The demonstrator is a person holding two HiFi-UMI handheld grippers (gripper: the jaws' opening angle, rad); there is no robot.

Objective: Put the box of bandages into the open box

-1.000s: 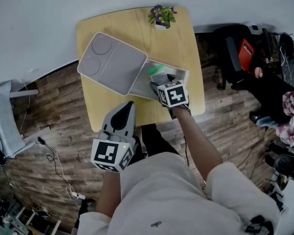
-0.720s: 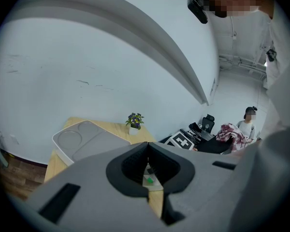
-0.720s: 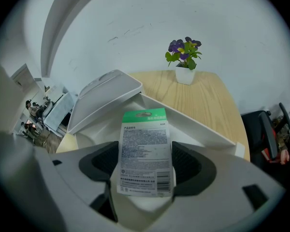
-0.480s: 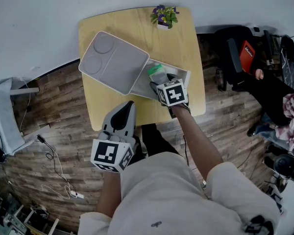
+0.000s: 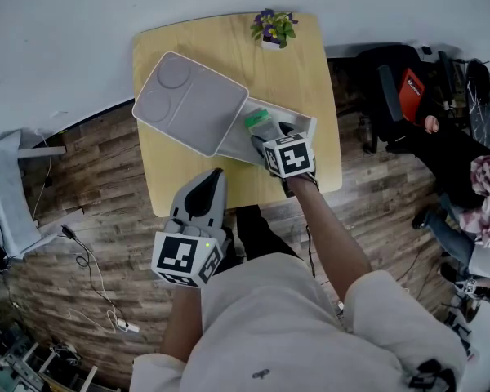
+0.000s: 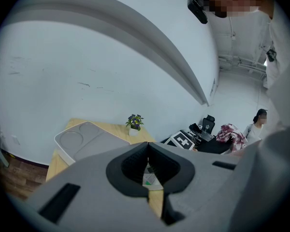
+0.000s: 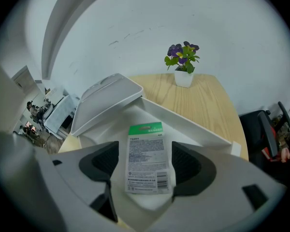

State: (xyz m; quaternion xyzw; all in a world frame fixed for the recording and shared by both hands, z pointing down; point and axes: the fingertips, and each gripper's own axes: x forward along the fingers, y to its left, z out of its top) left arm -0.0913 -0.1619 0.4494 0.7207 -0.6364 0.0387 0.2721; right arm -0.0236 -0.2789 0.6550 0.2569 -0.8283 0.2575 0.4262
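The box of bandages (image 7: 147, 161), white with a green end, lies flat on the floor of the open white box (image 7: 193, 124), label side up. In the head view its green end (image 5: 259, 120) shows just beyond my right gripper (image 5: 269, 135). My right gripper (image 7: 146, 164) is open, its jaws standing either side of the bandage box with thin gaps. The white box's hinged lid (image 5: 188, 104) lies open to the left. My left gripper (image 5: 215, 175) hangs shut and empty off the table's near edge, its jaws (image 6: 147, 149) pressed together.
The white box stands on a small wooden table (image 5: 290, 72) by a white wall. A potted purple flower (image 5: 271, 28) stands at the far edge. Wooden floor with cables lies to the left; a black chair and clutter (image 5: 400, 96) are on the right.
The bandage box has shifted slightly left and settled flatter in the white box. My right gripper has barely moved. The left gripper has stayed still.
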